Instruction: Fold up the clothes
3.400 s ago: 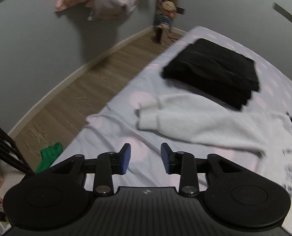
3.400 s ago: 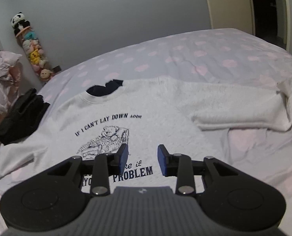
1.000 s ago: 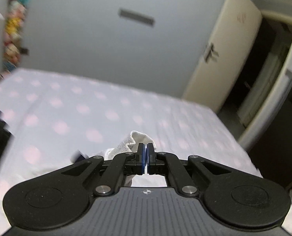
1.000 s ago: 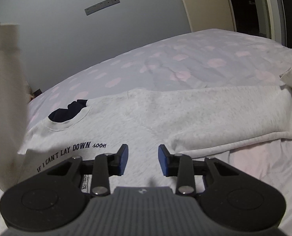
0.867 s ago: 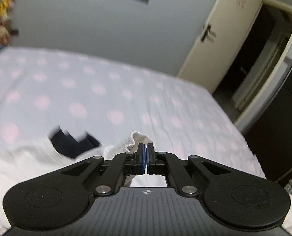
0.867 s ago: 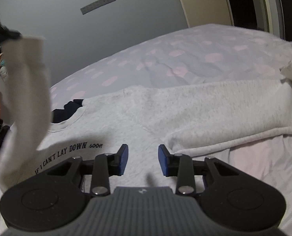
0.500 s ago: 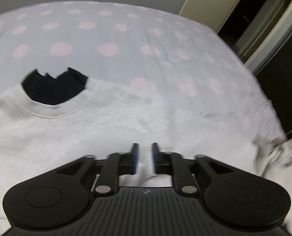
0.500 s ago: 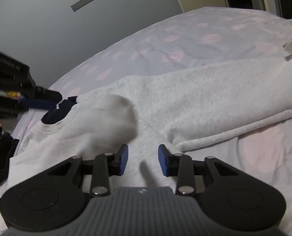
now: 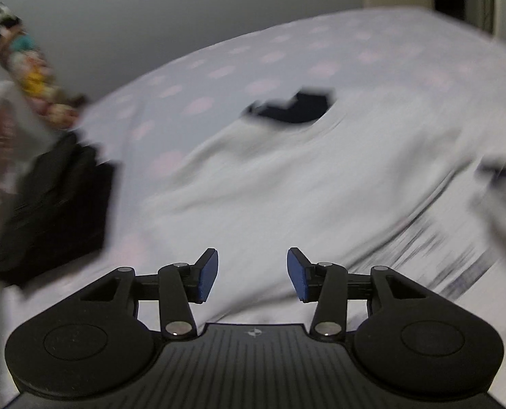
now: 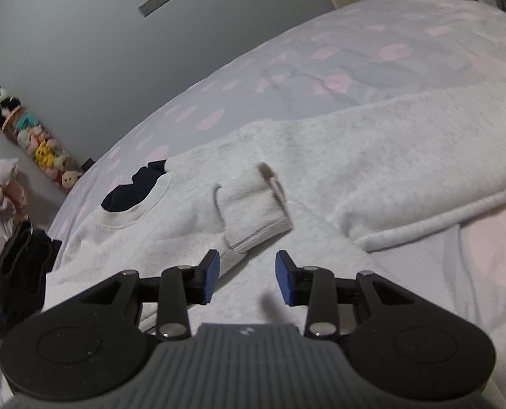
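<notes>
A light grey sweatshirt (image 10: 321, 170) lies spread on the bed, its dark neck opening (image 10: 135, 187) toward the wall. One sleeve is folded across the chest, its ribbed cuff (image 10: 253, 204) just ahead of my right gripper (image 10: 247, 277), which hovers open and empty. The other sleeve (image 10: 440, 184) stretches out to the right. The left wrist view is blurred: the sweatshirt (image 9: 304, 177) and its neck opening (image 9: 293, 109) lie ahead of my left gripper (image 9: 251, 274), open with nothing between its blue pads.
A folded pile of black clothes (image 9: 55, 204) sits at the bed's left edge, also in the right wrist view as the black pile (image 10: 24, 266). Plush toys (image 10: 38, 143) hang on the grey wall. The bedsheet (image 10: 372, 54) is lilac with pink dots. A door stands at far right.
My left gripper was shut on the sleeve cuff, carried it over the chest, opened and let it drop. It has since swung back toward the left. The right gripper stayed open.
</notes>
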A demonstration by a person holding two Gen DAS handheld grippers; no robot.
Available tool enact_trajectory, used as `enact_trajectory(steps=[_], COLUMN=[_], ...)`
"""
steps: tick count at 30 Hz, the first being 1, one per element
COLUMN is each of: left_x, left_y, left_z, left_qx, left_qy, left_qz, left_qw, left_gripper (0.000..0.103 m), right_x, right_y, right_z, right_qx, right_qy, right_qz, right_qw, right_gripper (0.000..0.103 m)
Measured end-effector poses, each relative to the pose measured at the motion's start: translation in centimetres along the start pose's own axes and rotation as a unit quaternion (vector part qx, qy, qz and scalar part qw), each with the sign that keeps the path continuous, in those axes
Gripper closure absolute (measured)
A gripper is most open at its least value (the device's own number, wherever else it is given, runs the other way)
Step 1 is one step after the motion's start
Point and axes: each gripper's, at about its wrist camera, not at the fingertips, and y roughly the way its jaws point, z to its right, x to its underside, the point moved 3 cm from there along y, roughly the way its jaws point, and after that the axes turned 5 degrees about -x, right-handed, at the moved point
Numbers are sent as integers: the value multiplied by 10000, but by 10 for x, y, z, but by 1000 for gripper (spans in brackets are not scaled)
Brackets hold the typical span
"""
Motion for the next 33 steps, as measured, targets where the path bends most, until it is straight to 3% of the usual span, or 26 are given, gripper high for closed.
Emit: enact_trajectory(steps=[6, 12, 15, 18, 19, 20, 23, 27, 30, 33], left_x=[59, 64, 63, 58, 58, 57, 53, 53, 61, 61], left_y=[28, 69, 83, 91, 93, 95, 88, 92, 100, 99], left_z=[2, 16, 24, 17, 12, 7, -10, -12, -4, -4], left_qx=[-877, -1036, -1210, -1153, -1114, -1074, -1182, -1199, -1197, -1151], left_qy=[502, 661, 888, 495, 283, 71, -393, -439, -248, -318], left_qz=[-12, 131, 299, 348, 335, 321, 382, 221, 97, 74], left_qw=[9949, 9923, 9882, 9915, 9928, 9937, 9915, 9916, 9924, 9928], left_gripper=[50, 50, 57, 82, 85, 87, 89, 90, 90, 89], right_x=[1, -2, -7, -11, -12, -13, -16, -17, -9, -9], right_y=[14, 25, 33, 38, 40, 42, 44, 43, 55, 55], right_z=[1, 16, 22, 23, 23, 23, 23, 9, 21, 23], right_qx=[57, -44, -59, -63, -64, -64, -99, 38, 217, 200], right_qy=[62, 567, 760, 814, 820, 827, 841, 328, 472, 518], right_qz=[-85, -105, -45, 6, 22, 38, 84, 9, -289, -310], right_qw=[9999, 9983, 9971, 9967, 9966, 9966, 9964, 9995, 9982, 9980], right_gripper=[63, 57, 57, 59, 66, 81, 92, 92, 93, 92])
